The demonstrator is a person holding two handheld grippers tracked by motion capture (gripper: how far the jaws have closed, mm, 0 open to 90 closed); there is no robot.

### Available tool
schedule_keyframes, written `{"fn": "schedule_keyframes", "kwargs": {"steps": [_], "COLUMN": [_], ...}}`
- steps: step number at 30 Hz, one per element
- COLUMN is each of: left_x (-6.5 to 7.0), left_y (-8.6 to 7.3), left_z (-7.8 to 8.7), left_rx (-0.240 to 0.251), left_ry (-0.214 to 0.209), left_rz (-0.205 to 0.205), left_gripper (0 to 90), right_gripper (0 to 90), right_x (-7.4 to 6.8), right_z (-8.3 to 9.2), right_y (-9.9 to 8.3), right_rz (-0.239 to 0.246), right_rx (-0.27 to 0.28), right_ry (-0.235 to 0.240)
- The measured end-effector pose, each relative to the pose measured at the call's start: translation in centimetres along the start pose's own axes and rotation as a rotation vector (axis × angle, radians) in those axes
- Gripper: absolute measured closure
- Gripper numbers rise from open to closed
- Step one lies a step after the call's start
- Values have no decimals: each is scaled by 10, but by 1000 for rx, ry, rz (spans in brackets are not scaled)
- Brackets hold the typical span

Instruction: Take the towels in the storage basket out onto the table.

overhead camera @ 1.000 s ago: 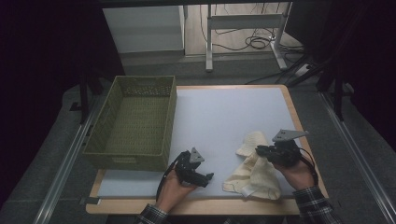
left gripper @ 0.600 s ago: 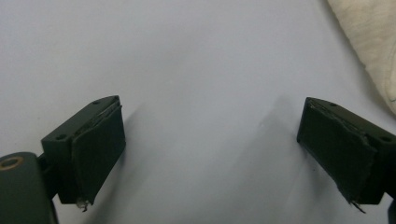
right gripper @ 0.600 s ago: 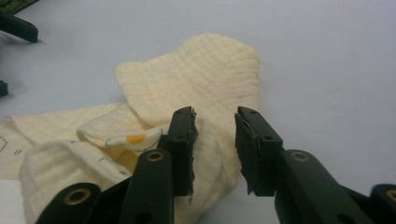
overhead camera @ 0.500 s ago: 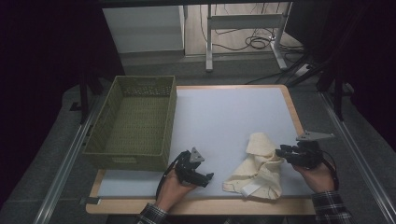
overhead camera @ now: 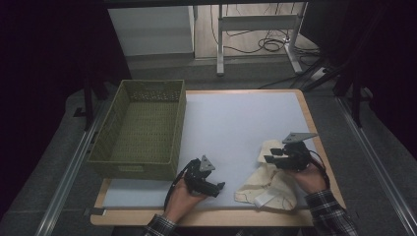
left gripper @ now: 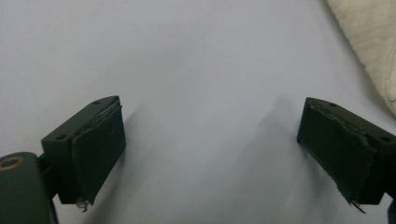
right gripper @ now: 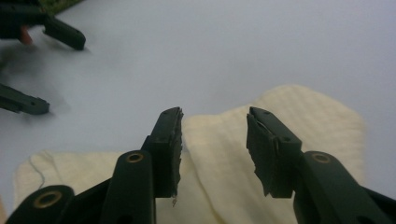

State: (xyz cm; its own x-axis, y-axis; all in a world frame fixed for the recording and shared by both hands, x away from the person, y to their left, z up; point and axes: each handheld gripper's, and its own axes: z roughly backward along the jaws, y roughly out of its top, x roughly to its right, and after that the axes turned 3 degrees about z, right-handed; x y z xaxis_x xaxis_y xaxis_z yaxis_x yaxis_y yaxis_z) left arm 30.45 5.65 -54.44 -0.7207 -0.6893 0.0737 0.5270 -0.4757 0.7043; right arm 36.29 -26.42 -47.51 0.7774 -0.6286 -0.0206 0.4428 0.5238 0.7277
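Near the front right corner of the pale, smooth surface (overhead camera: pixel 236 123) lies a cream ribbed knit cloth (overhead camera: pixel 268 184), crumpled and soft, its long axis running from the front edge back toward the right edge. Over its rear end, the right gripper (right gripper: pixel 214 140) has just been opening its fingers, cloth between them but unpressed. Toward the front edge, the left gripper (left gripper: pixel 210 149) holds its fingers wide apart. A woven green basket (overhead camera: pixel 142 128) stands at the left edge.
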Motion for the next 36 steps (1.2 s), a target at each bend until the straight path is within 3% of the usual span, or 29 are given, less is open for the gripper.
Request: {"fn": "schedule_keyframes", "kwargs": {"steps": [5, 8, 10, 14, 18, 23, 29, 36], "left_x": [0, 0, 0, 0, 0, 0, 0, -1], "left_y": [0, 0, 0, 0, 0, 0, 0, 3], "left_z": [0, 0, 0, 0, 0, 0, 0, 0], "left_rx": [0, 1, 1, 1, 1, 1, -3, 3], "left_ry": [-1, -1, -1, -1, -1, 0, 0, 3], "left_rz": [2, 2, 3, 3, 3, 1, -3, 3], "left_gripper": [78, 78, 78, 79, 79, 79, 82, 114], "right_gripper": [559, 706, 789, 848, 848, 848, 858, 855], "right_x": [-5, -5, -3, 0, 2, 12, 37, 72], "right_z": [-25, -32, -33, -27, -12, 14, 48, 77], "right_y": [-3, -9, -12, -11, -6, -1, -7, -28], "right_rz": [33, 55, 44, 29, 35, 27, -32, -118], "right_rx": [-69, -108, -109, -98, -57, -9, 28, 43], "right_ry": [-9, -42, -38, -29, -44, -106, -182, -290]}}
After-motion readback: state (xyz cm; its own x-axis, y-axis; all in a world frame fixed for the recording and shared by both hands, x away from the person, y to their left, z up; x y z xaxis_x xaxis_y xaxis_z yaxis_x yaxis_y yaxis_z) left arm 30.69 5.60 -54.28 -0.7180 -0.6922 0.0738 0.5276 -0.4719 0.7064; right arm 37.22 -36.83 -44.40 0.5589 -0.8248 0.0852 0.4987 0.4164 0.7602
